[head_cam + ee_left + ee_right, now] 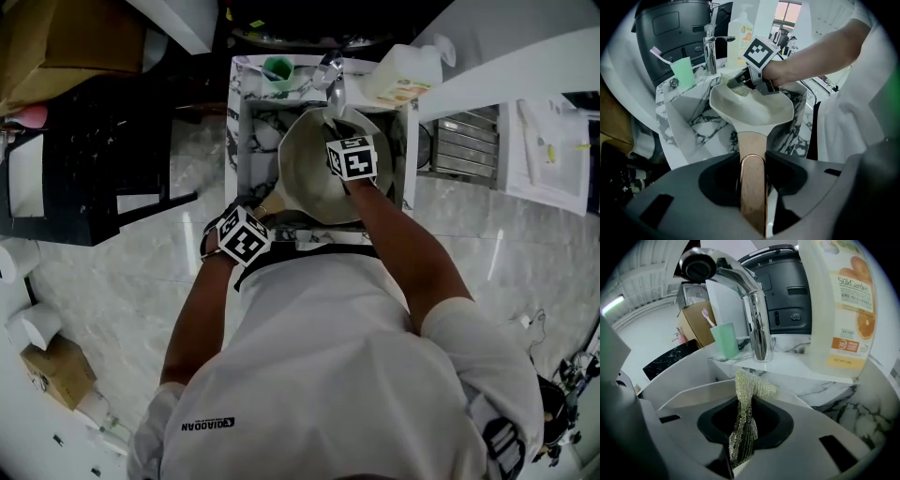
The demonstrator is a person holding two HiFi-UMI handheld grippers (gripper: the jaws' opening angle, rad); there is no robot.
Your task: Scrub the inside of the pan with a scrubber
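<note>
Scrubbing looks under way in the sink (255,122), where the pan (314,178) is held tilted. Its stiff handle (751,140) is clamped by the left gripper (753,171), a sound hold for a likely heavy pan. The soft, limp mesh scrubber (746,394) is pinched by the right gripper (740,441).

Pan (307,173) partly behind right forearm (398,239)

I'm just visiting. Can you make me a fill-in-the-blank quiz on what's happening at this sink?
The left gripper is shut on the pan's copper-coloured ____.
The right gripper is shut on a yellowish mesh ____.
The green cup beside the faucet holds a ____.
Missing words: handle; scrubber; toothbrush.
</note>
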